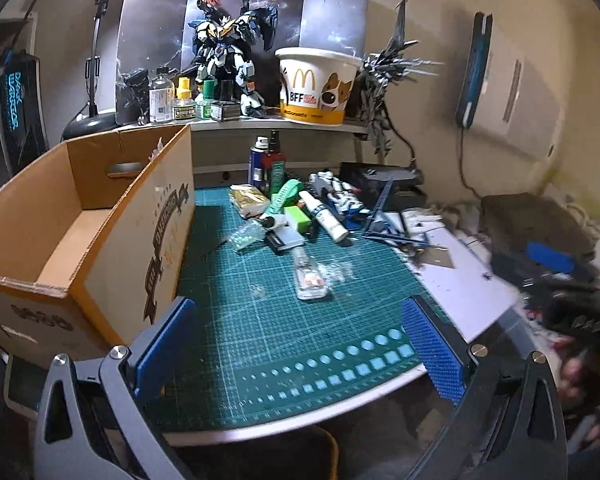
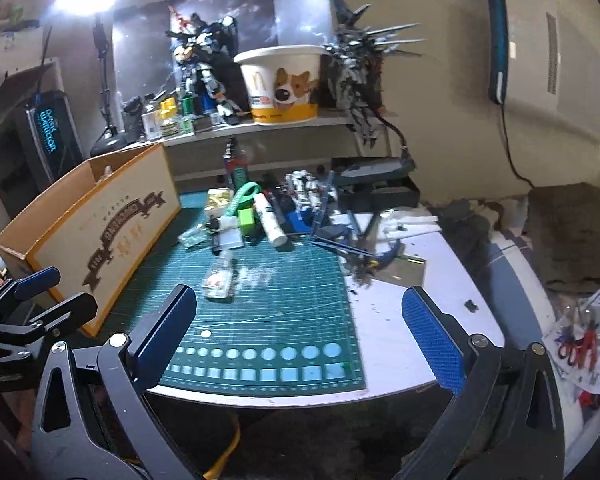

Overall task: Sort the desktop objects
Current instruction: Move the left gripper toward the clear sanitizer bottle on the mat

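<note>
Left of both grippers stands the cardboard box (image 1: 100,216). Ahead of the left gripper (image 1: 300,344), spread wide and empty, lies the clear bottle (image 1: 308,276), long axis pointing away, likely nearer it than the equally released right gripper (image 2: 300,340).

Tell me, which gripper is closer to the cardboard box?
Left. The left gripper hangs open right beside the cardboard box, its left finger almost at the box's near corner. The right gripper hangs open further right, over the green cutting mat.
</note>
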`<action>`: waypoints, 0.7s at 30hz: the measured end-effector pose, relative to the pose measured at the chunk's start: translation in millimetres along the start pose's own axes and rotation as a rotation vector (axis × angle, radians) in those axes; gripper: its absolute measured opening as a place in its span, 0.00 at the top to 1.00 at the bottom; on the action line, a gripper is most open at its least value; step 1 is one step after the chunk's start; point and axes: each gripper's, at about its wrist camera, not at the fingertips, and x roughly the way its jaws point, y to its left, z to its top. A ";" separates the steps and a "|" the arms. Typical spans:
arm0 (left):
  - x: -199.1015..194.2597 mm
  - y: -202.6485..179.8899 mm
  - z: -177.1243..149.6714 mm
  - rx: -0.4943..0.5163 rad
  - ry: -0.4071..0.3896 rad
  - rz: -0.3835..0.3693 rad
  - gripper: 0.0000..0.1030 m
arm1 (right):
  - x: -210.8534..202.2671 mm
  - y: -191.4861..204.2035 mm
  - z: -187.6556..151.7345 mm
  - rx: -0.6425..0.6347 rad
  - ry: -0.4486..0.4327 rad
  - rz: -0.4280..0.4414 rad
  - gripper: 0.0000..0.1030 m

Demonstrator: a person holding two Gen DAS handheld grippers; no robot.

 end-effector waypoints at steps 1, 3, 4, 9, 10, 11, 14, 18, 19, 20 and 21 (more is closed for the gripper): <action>6.5 -0.5 0.2 0.006 0.002 0.003 0.00 | 0.6 -4.6 -0.1 0.006 -0.001 -0.002 0.00; 14.8 1.2 -2.6 0.015 0.013 0.009 0.00 | 2.4 -12.7 -0.5 0.013 -0.002 0.000 0.00; 18.3 2.9 -5.0 0.019 0.022 0.015 0.00 | 3.8 -15.1 -0.6 0.012 0.002 0.001 0.01; 39.4 7.8 -15.2 -0.012 0.066 0.069 0.00 | 9.1 -29.1 -2.0 0.034 0.008 0.003 0.01; 42.3 8.0 -17.9 -0.020 0.071 0.073 0.00 | 10.9 -31.6 -2.0 0.039 0.011 0.003 0.01; 45.3 7.9 -19.3 -0.021 0.078 0.073 0.00 | 13.5 -33.5 -2.1 0.040 0.015 0.002 0.01; 52.2 4.3 -20.9 0.003 0.088 0.100 0.00 | 21.5 -33.8 -4.0 0.030 0.029 -0.010 0.01; 56.5 4.7 -23.1 0.001 0.094 0.109 0.00 | 27.5 -32.3 -5.3 0.012 0.028 -0.032 0.01; 57.1 5.1 -22.8 -0.005 0.094 0.107 0.00 | 28.9 -30.9 -5.3 0.009 0.030 -0.027 0.01; 57.4 5.6 -21.9 -0.006 0.093 0.108 0.00 | 30.3 -29.5 -5.2 0.006 0.032 -0.022 0.01; 57.8 5.9 -21.2 -0.007 0.092 0.109 0.00 | 31.1 -29.9 -4.9 0.003 0.032 -0.019 0.01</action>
